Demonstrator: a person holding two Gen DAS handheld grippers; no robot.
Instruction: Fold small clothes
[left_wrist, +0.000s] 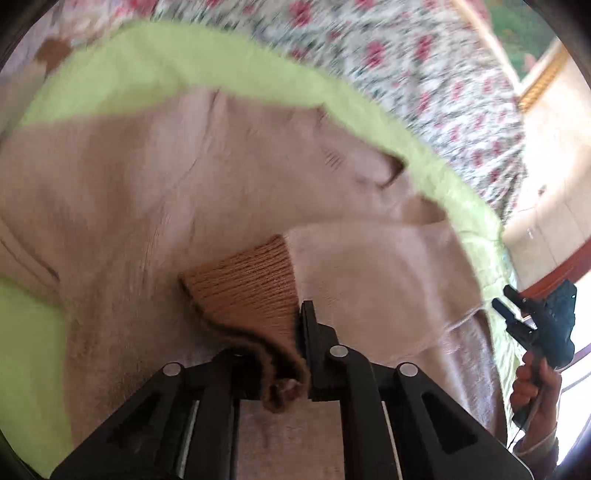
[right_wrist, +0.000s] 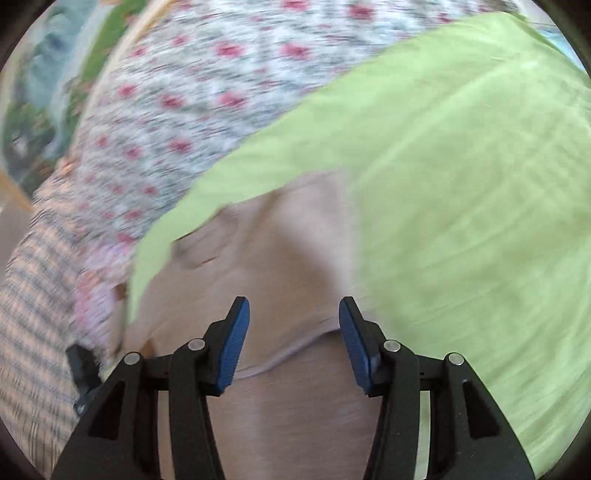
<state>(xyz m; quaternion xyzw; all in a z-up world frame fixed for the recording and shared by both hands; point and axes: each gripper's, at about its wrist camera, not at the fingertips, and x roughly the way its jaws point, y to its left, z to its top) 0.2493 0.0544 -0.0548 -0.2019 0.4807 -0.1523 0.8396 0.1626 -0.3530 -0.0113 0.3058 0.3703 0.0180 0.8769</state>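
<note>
A small beige-pink sweater (left_wrist: 177, 177) lies spread on a light green cloth (left_wrist: 155, 62). My left gripper (left_wrist: 273, 343) is shut on the sleeve's brown ribbed cuff (left_wrist: 247, 288) and holds the sleeve (left_wrist: 369, 266) over the sweater's body. My right gripper (right_wrist: 291, 332) is open and empty, hovering just above the sweater (right_wrist: 280, 258) near its hem edge. The right gripper also shows in the left wrist view (left_wrist: 517, 314), held in a hand at the right edge. Both views are blurred by motion.
The green cloth (right_wrist: 461, 184) lies on a bedspread with a red flower print (left_wrist: 388, 55), which also shows in the right wrist view (right_wrist: 184, 110). A checked fabric (right_wrist: 33, 314) lies at the left. A wooden bed frame (left_wrist: 543, 81) and pale floor are at the far right.
</note>
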